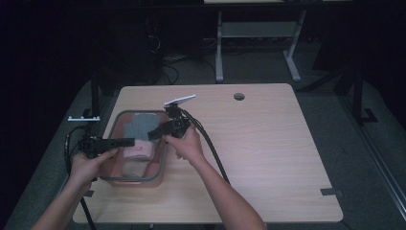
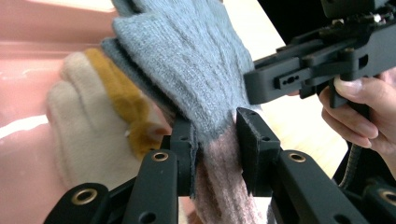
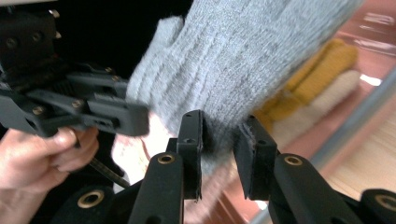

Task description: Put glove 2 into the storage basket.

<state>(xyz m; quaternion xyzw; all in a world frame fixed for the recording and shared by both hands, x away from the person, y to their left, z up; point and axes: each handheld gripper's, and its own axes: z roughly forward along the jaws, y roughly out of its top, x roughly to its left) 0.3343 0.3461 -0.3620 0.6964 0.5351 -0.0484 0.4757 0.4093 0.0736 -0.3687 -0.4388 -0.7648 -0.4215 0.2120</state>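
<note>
The glove (image 2: 187,60) between the left tool's (image 2: 217,140) black jaws is grey knit with faint ribbed lines, turning dusty pink at the cuff. Beside that tool lies another glove (image 2: 88,116), cream with mustard-yellow fingers. The bin (image 1: 117,178) under both tools is clear pinkish plastic with a grey rim. The right tool (image 3: 219,140) is black too, pads included. The surface (image 1: 268,139) is pale wood grain with a dark round hole.
</note>
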